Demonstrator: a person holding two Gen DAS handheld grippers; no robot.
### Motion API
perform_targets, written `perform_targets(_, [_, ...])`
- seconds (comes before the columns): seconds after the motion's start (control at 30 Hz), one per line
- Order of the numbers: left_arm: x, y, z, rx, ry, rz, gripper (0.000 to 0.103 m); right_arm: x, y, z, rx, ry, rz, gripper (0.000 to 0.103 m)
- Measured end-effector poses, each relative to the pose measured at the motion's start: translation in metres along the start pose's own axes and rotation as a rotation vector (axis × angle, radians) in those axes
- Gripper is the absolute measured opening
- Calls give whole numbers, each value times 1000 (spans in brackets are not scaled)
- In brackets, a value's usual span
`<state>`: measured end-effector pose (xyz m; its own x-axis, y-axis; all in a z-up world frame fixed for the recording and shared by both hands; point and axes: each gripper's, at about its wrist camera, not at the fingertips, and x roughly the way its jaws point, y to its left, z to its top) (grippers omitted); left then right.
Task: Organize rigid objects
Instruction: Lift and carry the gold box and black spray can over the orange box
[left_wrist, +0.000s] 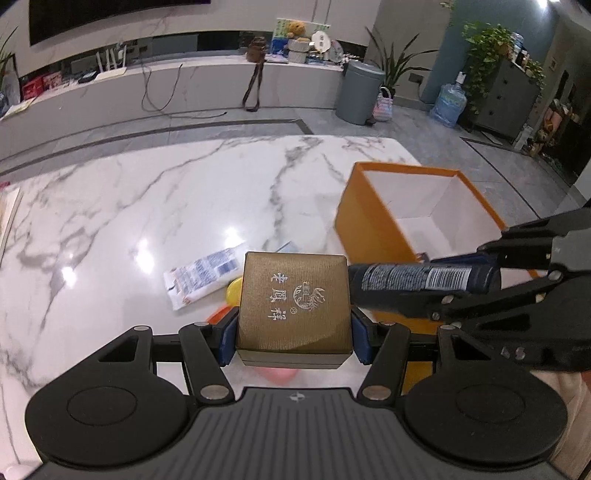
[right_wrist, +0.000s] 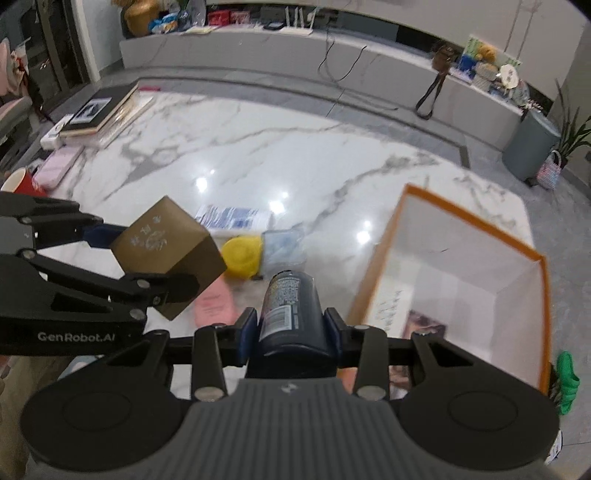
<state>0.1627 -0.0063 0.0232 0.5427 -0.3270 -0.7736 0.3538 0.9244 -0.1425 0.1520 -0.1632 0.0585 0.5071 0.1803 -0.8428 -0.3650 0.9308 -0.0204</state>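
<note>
My left gripper (left_wrist: 294, 339) is shut on a gold-brown gift box (left_wrist: 293, 295) with pale characters on its lid, and holds it above the marble table (left_wrist: 147, 206). My right gripper (right_wrist: 290, 332) is shut on a dark blue spray can (right_wrist: 290, 306) that lies along its fingers. In the right wrist view the gold box (right_wrist: 162, 236) hangs at the left in the left gripper (right_wrist: 147, 266). In the left wrist view the can (left_wrist: 413, 277) comes in from the right. An open orange box (right_wrist: 472, 221) with a white inside stands to the right of both.
On the table below lie a white printed packet (left_wrist: 203, 273), a yellow lid-like object (right_wrist: 242, 254), a clear bluish packet (right_wrist: 282, 247) and a pink card (right_wrist: 214, 306). Books (right_wrist: 99, 110) and a red cup (right_wrist: 20, 182) sit at the far left. Something green (right_wrist: 567, 380) hangs beside the orange box.
</note>
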Motion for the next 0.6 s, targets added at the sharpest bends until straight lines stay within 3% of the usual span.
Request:
perform_targets(0.3, [8,-46,20,93,-4,-34,67,-31,-56,-4,66,-66,-71,39])
perform_targets(0.6, [29,-101,34,228,-3,-63,67,-24,-117,-27,153,-43,-122,39])
